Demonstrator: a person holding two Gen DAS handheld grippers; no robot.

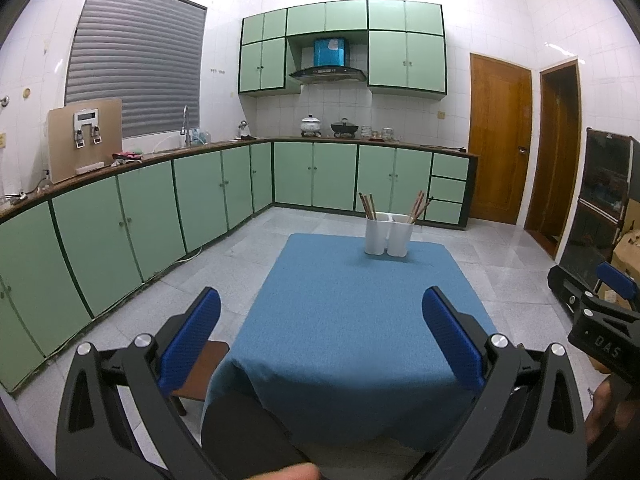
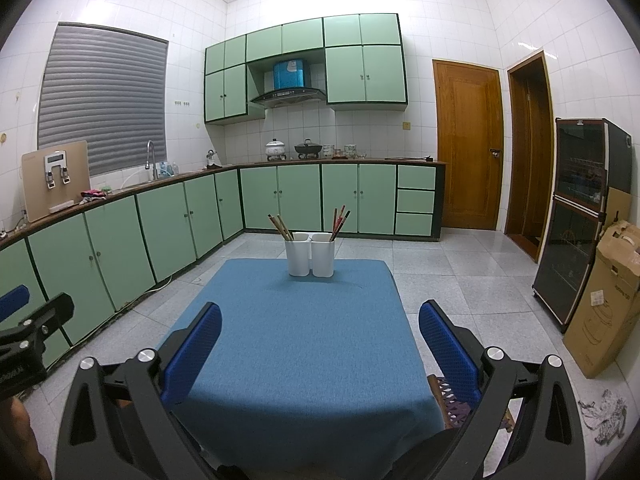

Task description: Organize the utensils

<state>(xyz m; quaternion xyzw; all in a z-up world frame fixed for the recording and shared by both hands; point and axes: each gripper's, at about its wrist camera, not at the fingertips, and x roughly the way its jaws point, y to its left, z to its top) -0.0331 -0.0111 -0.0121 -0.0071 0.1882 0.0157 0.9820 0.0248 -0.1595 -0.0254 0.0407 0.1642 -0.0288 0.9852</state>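
The left claw (image 1: 320, 340) hangs wide apart, empty, over the blue-clothed counter (image 1: 360, 320); well ahead stand two white holders (image 1: 388, 236) with chopsticks (image 1: 370, 206).

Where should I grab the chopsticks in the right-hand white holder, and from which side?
Grip the chopsticks on the exposed upper shafts above the holder rim, coming from above and the near side. They lean to the right and fan apart at the tips, so close lower, just above the rim, where they bunch. The right gripper is open and probably nearest.
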